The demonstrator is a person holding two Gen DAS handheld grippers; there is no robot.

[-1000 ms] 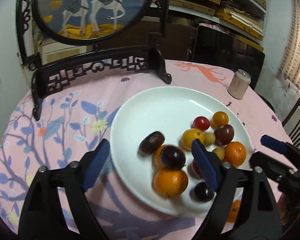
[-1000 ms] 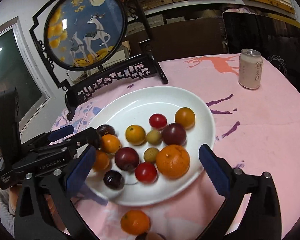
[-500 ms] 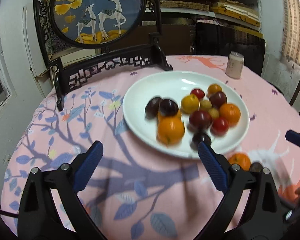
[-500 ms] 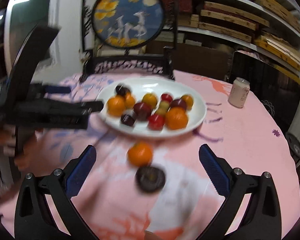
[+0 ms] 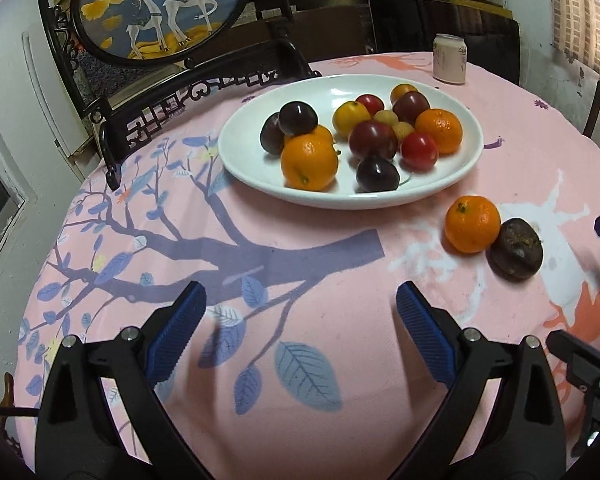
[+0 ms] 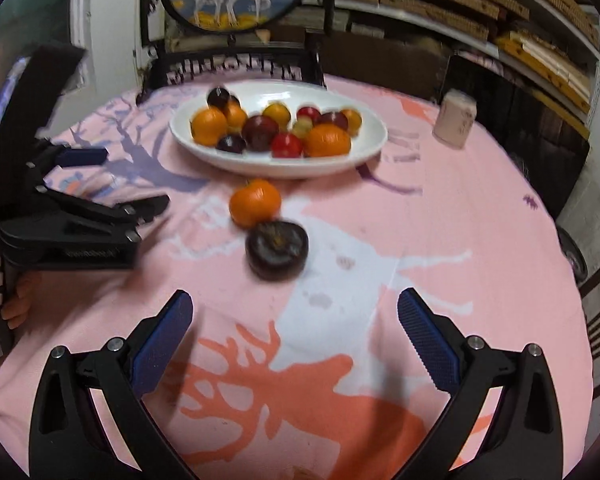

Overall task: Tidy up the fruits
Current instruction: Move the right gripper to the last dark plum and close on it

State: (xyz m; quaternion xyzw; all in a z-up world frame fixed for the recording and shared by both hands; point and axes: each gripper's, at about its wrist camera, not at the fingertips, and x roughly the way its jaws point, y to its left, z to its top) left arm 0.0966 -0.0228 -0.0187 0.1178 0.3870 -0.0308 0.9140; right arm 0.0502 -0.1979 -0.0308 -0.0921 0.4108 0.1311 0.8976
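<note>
Tablecloth (image 5: 308, 432) of pink fabric printed with a purple tree and an orange deer covers the round table, and the wide white oval plate (image 5: 252, 168) on it serves as landmark. Left of the plate and behind it stands the black carved wooden screen (image 5: 160, 116) holding a round blue panel with white deer. Nearer than the plate, over the cloth, the left gripper (image 5: 300, 312) hangs with its blue-padded jaws spread wide and nothing between them. On the plate lie oranges, dark purple plums, red tomatoes and small yellow fruits, bunched together; a large orange (image 5: 309, 162) sits at its near left. Just off the plate's near right rim, on the cloth, rests a loose round orange mandarin (image 5: 473, 224), and touching its right side a flattened dark brown fruit (image 5: 517, 249). Nearer than those two, the right gripper (image 6: 294, 320) has its jaws apart and empty. Behind the plate's right end stands a pale pink drinks can (image 5: 450, 59).
</note>
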